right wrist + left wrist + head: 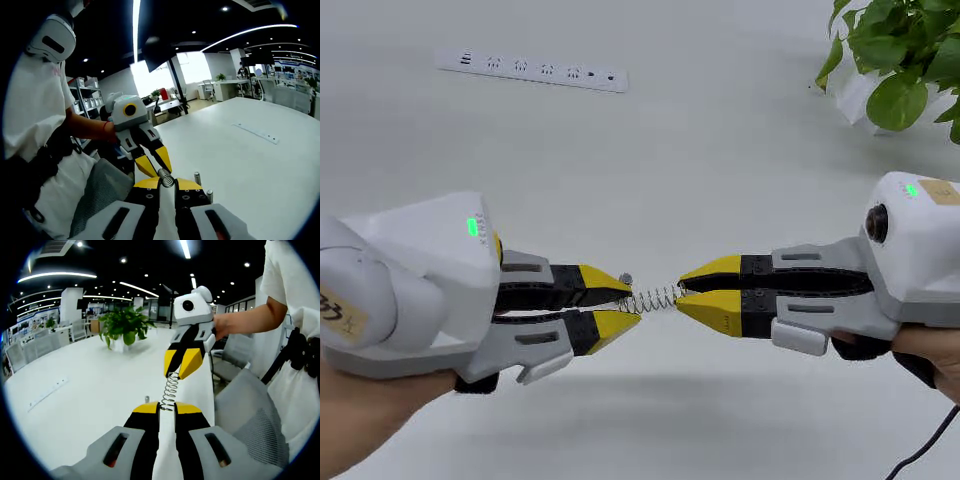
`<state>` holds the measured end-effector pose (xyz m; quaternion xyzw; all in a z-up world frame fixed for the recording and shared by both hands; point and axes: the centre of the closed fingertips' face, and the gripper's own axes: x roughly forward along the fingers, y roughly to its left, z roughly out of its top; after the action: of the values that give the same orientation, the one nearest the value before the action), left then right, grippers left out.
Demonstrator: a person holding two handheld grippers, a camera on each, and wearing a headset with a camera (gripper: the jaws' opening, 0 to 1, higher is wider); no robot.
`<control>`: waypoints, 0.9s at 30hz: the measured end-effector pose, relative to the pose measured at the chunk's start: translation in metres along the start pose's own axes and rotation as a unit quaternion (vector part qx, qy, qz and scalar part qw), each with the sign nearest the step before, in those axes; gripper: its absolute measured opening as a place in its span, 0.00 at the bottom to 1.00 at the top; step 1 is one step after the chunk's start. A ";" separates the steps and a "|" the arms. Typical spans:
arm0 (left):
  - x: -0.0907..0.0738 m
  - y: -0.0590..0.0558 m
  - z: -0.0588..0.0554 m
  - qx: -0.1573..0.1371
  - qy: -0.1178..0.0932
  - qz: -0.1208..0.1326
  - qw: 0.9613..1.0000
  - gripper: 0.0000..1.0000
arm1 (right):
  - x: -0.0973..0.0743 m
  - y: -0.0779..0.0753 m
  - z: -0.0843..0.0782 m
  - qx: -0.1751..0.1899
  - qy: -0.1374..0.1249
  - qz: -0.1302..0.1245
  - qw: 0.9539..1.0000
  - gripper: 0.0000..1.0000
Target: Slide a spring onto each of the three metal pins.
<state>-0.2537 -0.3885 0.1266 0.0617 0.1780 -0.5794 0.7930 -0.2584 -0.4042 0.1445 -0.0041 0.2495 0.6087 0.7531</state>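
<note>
I had the spring held out flat between my two grippers, up off the table; the left gripper was pinched narrow on one end, and the right gripper was pinched narrow on the other; I think both ends were held so the spring could not bend or flip away. One metal pin stood on the table just past the left gripper's tips; in the right gripper view, two small pins stood just beside those jaws. A power strip and a plant sat far beyond the grippers; the one thing in the way, I think, was a gripper covering each end of the spring.
</note>
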 end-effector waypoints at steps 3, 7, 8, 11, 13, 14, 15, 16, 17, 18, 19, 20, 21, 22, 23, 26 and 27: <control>0.000 -0.001 0.000 -0.002 -0.001 -0.002 1.000 0.07 | 0.000 0.001 0.001 -0.001 0.002 0.001 1.000 0.06; 0.000 -0.001 -0.001 -0.002 0.000 -0.004 1.000 0.07 | 0.001 0.002 0.001 -0.008 0.007 0.001 1.000 0.06; 0.000 -0.001 -0.001 -0.002 0.000 -0.004 1.000 0.07 | 0.001 0.002 0.001 -0.009 0.008 0.001 1.000 0.06; 0.000 -0.002 -0.001 -0.002 0.000 -0.006 1.000 0.07 | 0.001 0.002 0.003 -0.012 0.010 0.001 1.000 0.06; 0.001 -0.002 -0.001 -0.002 0.000 -0.007 1.000 0.07 | 0.001 0.003 0.003 -0.015 0.012 0.000 1.000 0.06; 0.001 -0.002 -0.001 -0.002 0.001 -0.008 1.000 0.07 | 0.001 0.003 0.004 -0.018 0.014 0.001 1.000 0.06; 0.001 -0.002 -0.001 -0.002 0.001 -0.008 1.000 0.07 | 0.001 0.003 0.004 -0.020 0.016 0.000 1.000 0.06; 0.001 -0.002 -0.002 -0.001 0.001 -0.009 1.000 0.07 | 0.001 0.004 0.004 -0.021 0.017 0.001 1.000 0.06; 0.001 -0.003 -0.002 0.000 0.002 -0.010 1.000 0.07 | 0.001 0.004 0.005 -0.023 0.019 0.001 1.000 0.06; 0.001 -0.003 -0.002 0.001 0.003 -0.011 1.000 0.07 | 0.001 0.004 0.006 -0.026 0.018 0.001 1.000 0.06; 0.001 -0.004 -0.003 0.003 0.003 -0.013 1.000 0.07 | 0.000 0.004 0.008 -0.027 0.019 0.001 0.999 0.06; 0.001 -0.004 -0.003 0.003 0.004 -0.014 1.000 0.07 | 0.000 0.004 0.009 -0.029 0.018 0.002 0.999 0.06; 0.002 -0.005 -0.003 0.004 0.004 -0.015 1.000 0.07 | 0.001 0.003 0.008 -0.030 0.019 0.002 0.999 0.06; 0.002 -0.005 -0.004 0.004 0.005 -0.015 1.000 0.07 | 0.001 0.003 0.008 -0.031 0.020 0.003 0.999 0.06; 0.002 -0.006 -0.004 0.005 0.006 -0.016 1.000 0.07 | 0.001 0.003 0.008 -0.033 0.021 0.004 0.999 0.06; 0.002 -0.006 -0.005 0.005 0.008 -0.018 1.000 0.07 | 0.002 0.004 0.010 -0.036 0.022 0.005 0.999 0.06; 0.002 -0.007 -0.005 0.006 0.008 -0.019 1.000 0.07 | 0.002 0.004 0.011 -0.037 0.022 0.006 0.999 0.06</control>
<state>-0.2606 -0.3910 0.1219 0.0675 0.1816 -0.5949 0.7801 -0.2578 -0.3977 0.1544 -0.0441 0.2430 0.6220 0.7430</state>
